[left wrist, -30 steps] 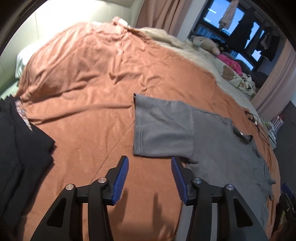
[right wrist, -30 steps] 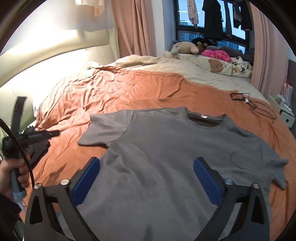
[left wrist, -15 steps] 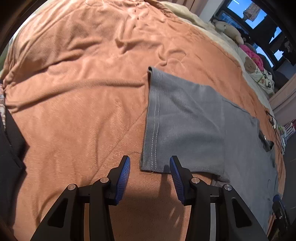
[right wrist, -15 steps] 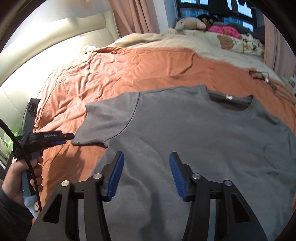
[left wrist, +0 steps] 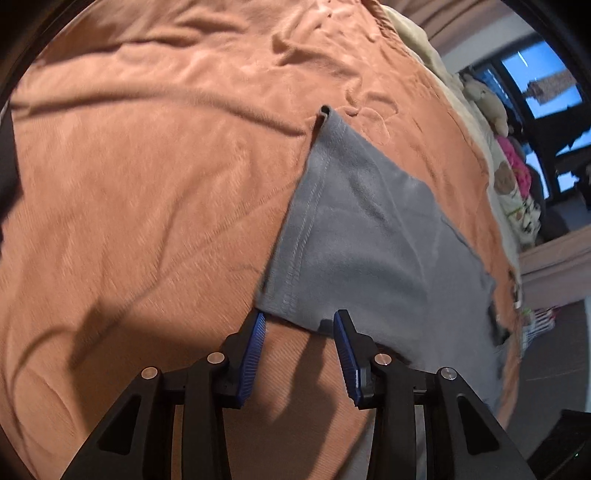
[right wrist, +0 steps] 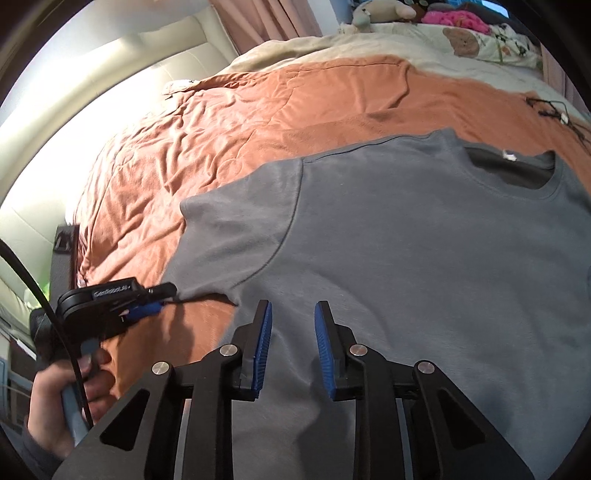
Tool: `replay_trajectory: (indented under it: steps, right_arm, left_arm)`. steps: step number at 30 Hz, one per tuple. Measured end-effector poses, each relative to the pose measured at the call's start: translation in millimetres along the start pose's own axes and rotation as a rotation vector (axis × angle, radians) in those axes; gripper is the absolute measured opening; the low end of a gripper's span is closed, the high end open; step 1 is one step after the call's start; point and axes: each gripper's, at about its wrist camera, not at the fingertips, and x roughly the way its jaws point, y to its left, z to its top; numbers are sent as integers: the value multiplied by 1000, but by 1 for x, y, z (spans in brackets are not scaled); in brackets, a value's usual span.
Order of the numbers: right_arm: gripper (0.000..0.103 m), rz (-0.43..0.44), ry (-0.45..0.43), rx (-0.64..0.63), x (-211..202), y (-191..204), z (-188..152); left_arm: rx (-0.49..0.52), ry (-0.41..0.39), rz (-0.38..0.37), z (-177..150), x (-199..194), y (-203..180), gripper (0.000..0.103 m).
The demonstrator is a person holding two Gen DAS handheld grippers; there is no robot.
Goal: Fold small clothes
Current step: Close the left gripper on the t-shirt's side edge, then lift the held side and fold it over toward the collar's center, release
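at the sleeve [left wrist: 354, 229] hem, left gripper [left wrist: 297, 325] spread; right gripper [right wrist: 291, 314] above t-shirt [right wrist: 424, 266].

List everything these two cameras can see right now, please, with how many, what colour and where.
T-shirt: one, grey, spread flat on the bed.
Bedspread: one, orange, under the shirt.
Blanket: one, cream, at the far end of the bed.
Soft toys: at least two, pale and brown, far end by the window.
Pink cloth: one, far end.
Cable: one, black, on the bedspread beyond the collar.
Headboard: one, cream, left side.
Person's hand: one, lower left, holding the left tool.
Left gripper: black with blue pads, jaws apart at the sleeve corner.
Right gripper: same colours, jaws apart over the shirt.
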Motion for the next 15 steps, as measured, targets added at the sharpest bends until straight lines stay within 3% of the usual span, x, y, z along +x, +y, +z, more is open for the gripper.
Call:
replay_trajectory:
  steps: [5, 8, 9, 10, 15]
  right_arm:
    - [21, 18, 17, 20, 13, 8, 1]
    - [21, 17, 23, 27, 19, 11, 5]
    - [21, 18, 26, 36, 23, 12, 6]
    - [21, 20, 29, 46, 26, 12, 7]
    - [11, 49, 68, 105, 52, 14, 12]
  left_arm:
    - [-37, -36, -9, 3, 4, 1, 40]
    - [-37, -66, 11, 9, 2, 2, 25]
    - [-40, -66, 26, 11, 1, 5, 12]
    - [-38, -61, 25, 13, 2, 6, 8]
    - [15, -88, -15, 18, -8, 5, 6]
